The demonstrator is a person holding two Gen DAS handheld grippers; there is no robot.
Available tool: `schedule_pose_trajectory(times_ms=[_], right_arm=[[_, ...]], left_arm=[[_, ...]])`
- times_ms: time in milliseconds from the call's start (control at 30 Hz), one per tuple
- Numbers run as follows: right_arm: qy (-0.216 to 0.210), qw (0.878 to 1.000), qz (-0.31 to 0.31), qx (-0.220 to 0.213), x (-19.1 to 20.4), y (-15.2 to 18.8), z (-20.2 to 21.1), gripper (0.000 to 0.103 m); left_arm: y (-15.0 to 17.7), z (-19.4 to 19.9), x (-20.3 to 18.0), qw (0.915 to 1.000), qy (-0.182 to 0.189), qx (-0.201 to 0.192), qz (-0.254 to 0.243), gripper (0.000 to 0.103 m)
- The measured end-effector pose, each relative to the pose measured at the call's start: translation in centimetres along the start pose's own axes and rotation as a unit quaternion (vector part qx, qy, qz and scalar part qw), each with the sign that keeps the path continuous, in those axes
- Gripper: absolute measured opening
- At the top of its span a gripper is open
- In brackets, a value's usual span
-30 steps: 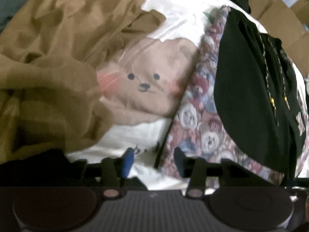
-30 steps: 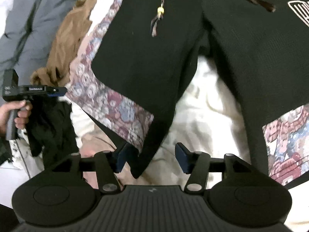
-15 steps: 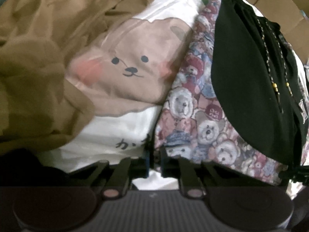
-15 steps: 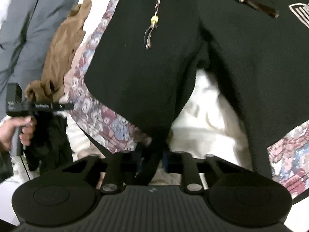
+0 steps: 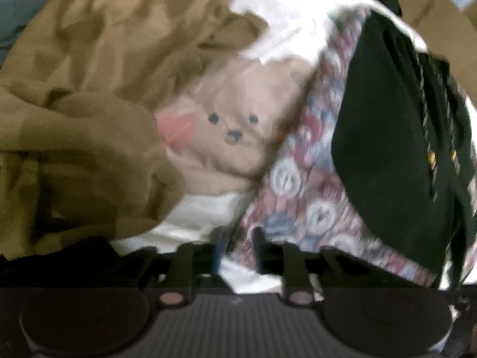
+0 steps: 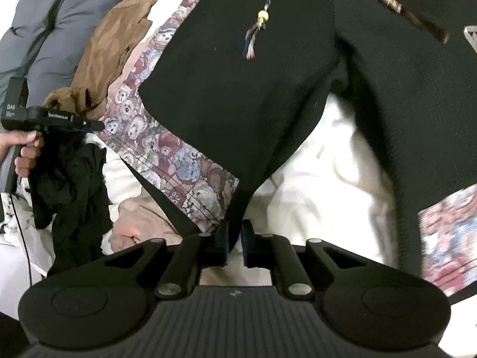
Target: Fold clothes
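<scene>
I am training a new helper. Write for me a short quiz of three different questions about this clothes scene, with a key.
1. True or false: the right gripper is shut on the hem of the black shorts.
2. What does the left gripper pinch? A) the brown garment B) the teddy-bear patterned band of the shorts C) the white shirt with the bear face
3. Fill in: the drawstring on the shorts carries a ______ bead.

Key
1. True: both jaws clamp the black hem.
2. B: it grips that band's corner.
3. Yellow.
</scene>
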State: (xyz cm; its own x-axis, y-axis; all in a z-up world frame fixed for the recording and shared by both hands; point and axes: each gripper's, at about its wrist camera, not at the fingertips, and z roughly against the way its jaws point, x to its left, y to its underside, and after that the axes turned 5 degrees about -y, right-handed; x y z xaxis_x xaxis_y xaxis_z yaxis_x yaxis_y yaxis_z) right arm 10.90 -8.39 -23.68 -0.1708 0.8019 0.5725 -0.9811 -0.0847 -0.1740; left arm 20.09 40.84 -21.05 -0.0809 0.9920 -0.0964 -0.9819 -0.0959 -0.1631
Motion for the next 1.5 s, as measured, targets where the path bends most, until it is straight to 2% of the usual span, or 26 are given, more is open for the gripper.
schedule_pose_trajectory(times_ms=[100,333,500,667,800,1033,1167,1333,1500], right_arm=[[0.006,1.0,0.006,-0.017,0.3,-0.5,1.2,0.027],[0.021,0.997,0.035,-0.062,1.3,-2.1,3.1,0.028],[0.054,0.992,0.074,-0.085,3.1,-3.8,2.4,0.028],[0.062,0.99,0.09,-0.093,4.6,-5.0,1.7,0.028],[0.063,0.988,0.097,-0.102,5.8,-5.6,1.5,0.036],[0.068,0.985,0.113,-0.109,7.8,-5.6,0.9,0.037],[0.075,0.982,0.128,-0.116,8.8,-5.4,1.0,0.037],[0.091,0.976,0.144,-0.138,10.1,-5.3,1.1,0.037],[0.094,0.973,0.161,-0.139,11.0,-5.6,1.0,0.037]], left_arm=[[-0.6,0.2,-0.1,0.9999,-0.005,-0.011,-0.003,0.032],[-0.3,-1.7,-0.4,0.9999,-0.007,0.0,-0.01,0.032],[0.5,-2.6,-0.6,0.9998,-0.011,0.004,-0.015,0.032],[1.0,-3.4,-1.0,0.9997,-0.014,0.003,-0.019,0.032],[1.6,-4.0,-1.5,0.9994,-0.012,0.01,-0.032,0.032],[2.6,-4.3,-1.2,0.9996,-0.001,-0.001,-0.03,0.022],[2.7,-4.1,-1.4,0.9993,0.001,-0.003,-0.038,0.01],[2.7,-3.3,-1.5,0.9992,0.007,-0.006,-0.039,0.007],[2.8,-2.3,-1.8,0.9989,0.016,-0.011,-0.042,0.007]])
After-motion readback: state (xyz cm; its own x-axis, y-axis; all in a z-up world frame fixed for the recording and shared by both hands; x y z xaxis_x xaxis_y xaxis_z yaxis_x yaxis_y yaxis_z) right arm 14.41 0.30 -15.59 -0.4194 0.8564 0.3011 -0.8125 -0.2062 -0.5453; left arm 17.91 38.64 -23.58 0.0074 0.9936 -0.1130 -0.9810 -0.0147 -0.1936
